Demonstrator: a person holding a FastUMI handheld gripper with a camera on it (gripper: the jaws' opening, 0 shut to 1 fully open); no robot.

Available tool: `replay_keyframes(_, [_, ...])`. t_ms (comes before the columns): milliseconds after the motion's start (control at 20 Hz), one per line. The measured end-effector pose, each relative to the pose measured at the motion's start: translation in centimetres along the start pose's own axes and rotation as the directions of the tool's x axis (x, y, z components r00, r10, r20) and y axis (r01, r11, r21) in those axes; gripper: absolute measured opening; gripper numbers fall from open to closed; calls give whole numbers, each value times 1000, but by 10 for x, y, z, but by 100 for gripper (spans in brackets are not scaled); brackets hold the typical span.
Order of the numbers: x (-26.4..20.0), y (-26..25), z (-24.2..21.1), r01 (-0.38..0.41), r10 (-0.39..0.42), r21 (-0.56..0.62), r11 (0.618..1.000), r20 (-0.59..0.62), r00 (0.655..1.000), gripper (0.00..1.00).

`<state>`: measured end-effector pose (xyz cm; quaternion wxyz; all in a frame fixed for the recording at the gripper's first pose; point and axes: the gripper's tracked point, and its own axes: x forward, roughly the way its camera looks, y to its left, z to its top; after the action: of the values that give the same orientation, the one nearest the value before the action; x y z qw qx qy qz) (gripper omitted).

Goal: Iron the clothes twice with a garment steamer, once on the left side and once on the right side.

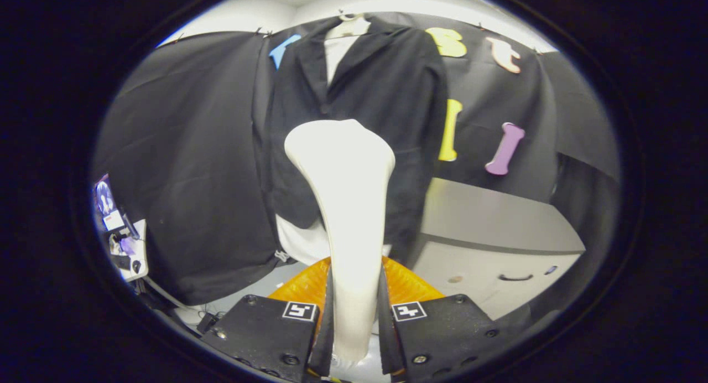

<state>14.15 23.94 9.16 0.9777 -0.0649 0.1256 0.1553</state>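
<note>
1. While clamped between the two fingers of the gripper (354, 322), held the garment steamer (345, 206) upright by its narrow handle, both fingers pressing on it from either side.
2. Rose from that pinch into a broad pale head, standing just ahead of the fingers and in front of the lower middle of the black jacket (359, 106).
3. Could not tell whether the head touched the cloth or hovered just off it.
4. Risked a slip: smooth, tapering handle, held low, so likely to twist or slide in the pinch once dragged along fabric.
5. Risked snagging too: loose hanging jacket on a hanger (348, 26), free to swing or bunch under a push and pull off line.
6. Risked a missed side: head sat near the centre front, so could easily steam the same strip twice instead of left and right.
7. Hung dark and fairly flat, lapels open over a white shirt (334, 53), hem reaching down beside a grey cabinet (498, 244).
8. Showed something orange (304, 286) just behind the fingers, below the jacket's hem.
</note>
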Motion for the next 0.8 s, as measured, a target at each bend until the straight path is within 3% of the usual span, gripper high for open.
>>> replay_keyframes(350, [-133,-133,-120,153,-147,218,964,-43,988,36])
replay_keyframes(550, [-203,-164,-209,211,-184,288,934,-118,976,36])
replay_keyframes(800, [-261,-177,-278,229,-178,332,915,-177,968,36])
